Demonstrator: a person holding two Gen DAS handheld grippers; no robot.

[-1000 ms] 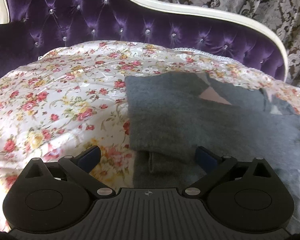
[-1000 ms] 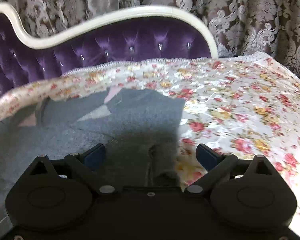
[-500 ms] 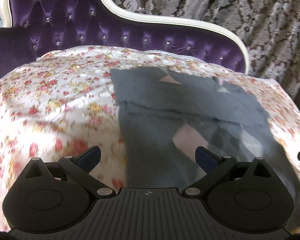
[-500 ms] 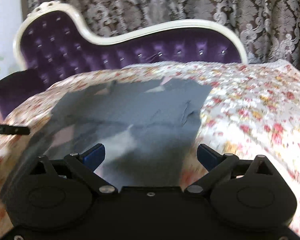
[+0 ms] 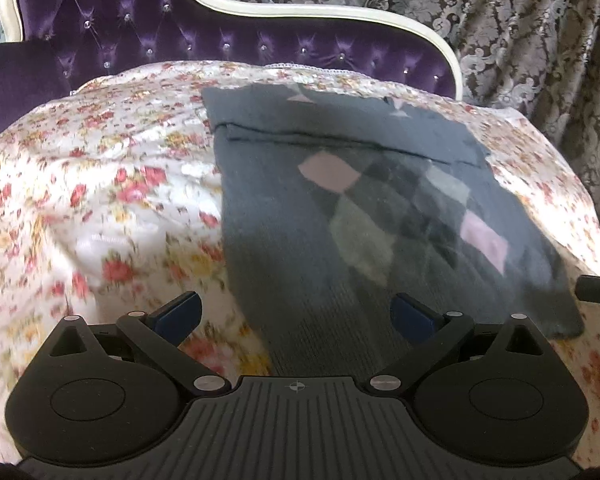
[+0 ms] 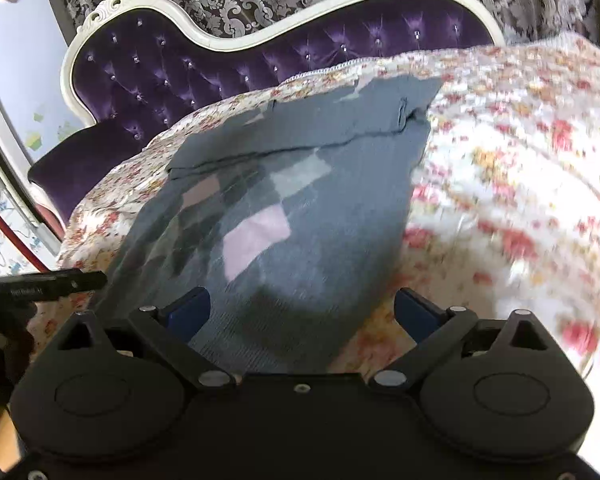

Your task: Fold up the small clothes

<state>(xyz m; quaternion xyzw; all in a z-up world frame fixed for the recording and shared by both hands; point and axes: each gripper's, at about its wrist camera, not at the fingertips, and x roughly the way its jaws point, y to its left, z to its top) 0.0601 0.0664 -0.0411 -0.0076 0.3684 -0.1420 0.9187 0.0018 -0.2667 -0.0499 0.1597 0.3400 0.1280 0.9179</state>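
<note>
Patterned curtains (image 5: pixel 540 40) hang behind a purple tufted sofa (image 5: pixel 140 32) with a cream frame, and a flowered sheet (image 5: pixel 100 184) covers its seat, giving a broad soft surface to work on. On the sheet lies a dark grey sweater (image 5: pixel 300 240) with a diamond pattern of pink, pale grey and olive patches. It is spread flat across the middle of the seat, its far end towards the sofa back, where a band of the knit is doubled over and makes a straight seam-like edge across the width. Its near end runs under both cameras.

The left gripper (image 5: pixel 296 316) hovers above the near left part of the sweater with its jaws wide apart and nothing between them; one blue pad sits over the sheet, the other over the knit. The right gripper (image 6: pixel 302 310) does the same at the near right part, jaws spread and empty, straddling the sweater's right edge. Each gripper shows at the margin of the other's view, so the two hang side by side at the near hem.

Judging by this, the garment has been laid out square so that its edges can be found, and the open jaws are placed at the two near corners, probably ready to pinch the hem and carry it towards the far fold. Blur in the sheet makes finer detail uncertain.
</note>
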